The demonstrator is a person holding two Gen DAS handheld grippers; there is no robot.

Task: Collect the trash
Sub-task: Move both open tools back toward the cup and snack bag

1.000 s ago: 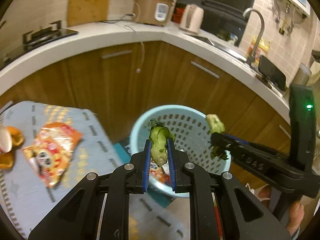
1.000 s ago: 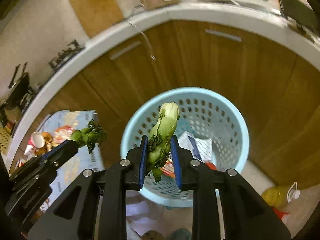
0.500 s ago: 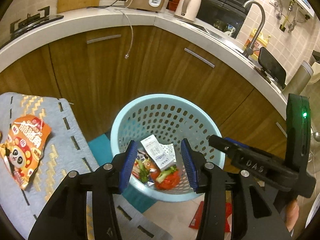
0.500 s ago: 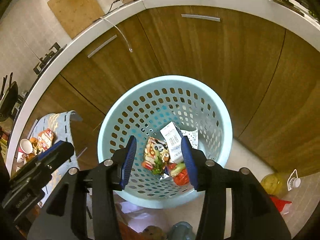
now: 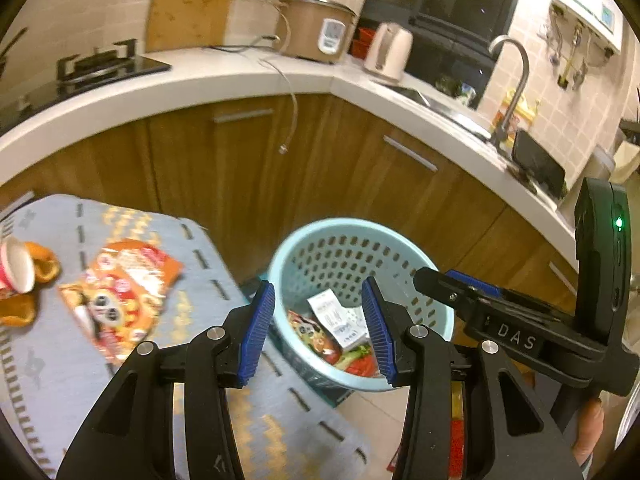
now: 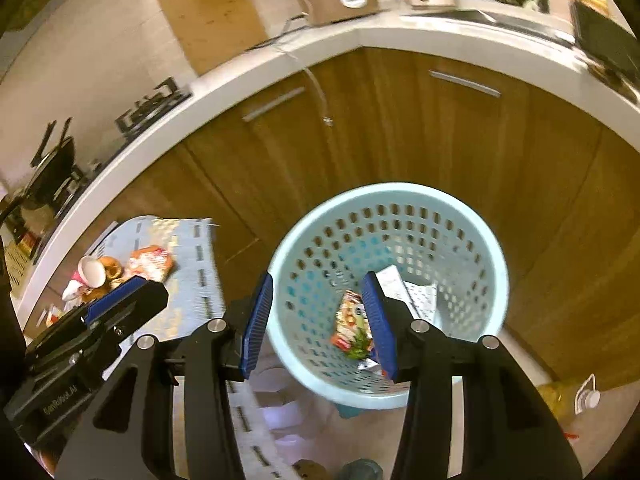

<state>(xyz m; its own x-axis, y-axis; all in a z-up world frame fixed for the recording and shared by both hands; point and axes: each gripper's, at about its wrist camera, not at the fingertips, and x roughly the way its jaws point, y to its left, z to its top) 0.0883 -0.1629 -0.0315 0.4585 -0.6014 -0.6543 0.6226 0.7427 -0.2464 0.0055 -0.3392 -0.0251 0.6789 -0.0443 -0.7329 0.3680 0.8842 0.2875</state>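
A light blue perforated basket (image 5: 424,312) (image 6: 472,232) stands on the floor by the wooden cabinets and holds wrappers, a paper slip and vegetable scraps (image 5: 352,356) (image 6: 352,332). My left gripper (image 5: 318,330) is open and empty, above the basket's near left rim. My right gripper (image 6: 320,320) is open and empty over the basket, and shows at the right of the left wrist view (image 5: 436,280). On the grey table mat (image 5: 52,360) lie an orange snack wrapper (image 5: 120,296) (image 6: 150,264), a tipped paper cup (image 5: 16,268) (image 6: 92,272) and orange peels (image 5: 44,264).
A curved white counter (image 5: 224,80) carries a rice cooker (image 5: 316,32), a kettle (image 5: 388,52), a stove (image 5: 100,68) and a sink tap (image 5: 516,80). A yellow bottle (image 6: 564,396) lies on the floor to the right of the basket.
Both grippers held green vegetable scraps over the basket, then opened and dropped them in. Both have since pulled back and left, so the table mat is more in view.
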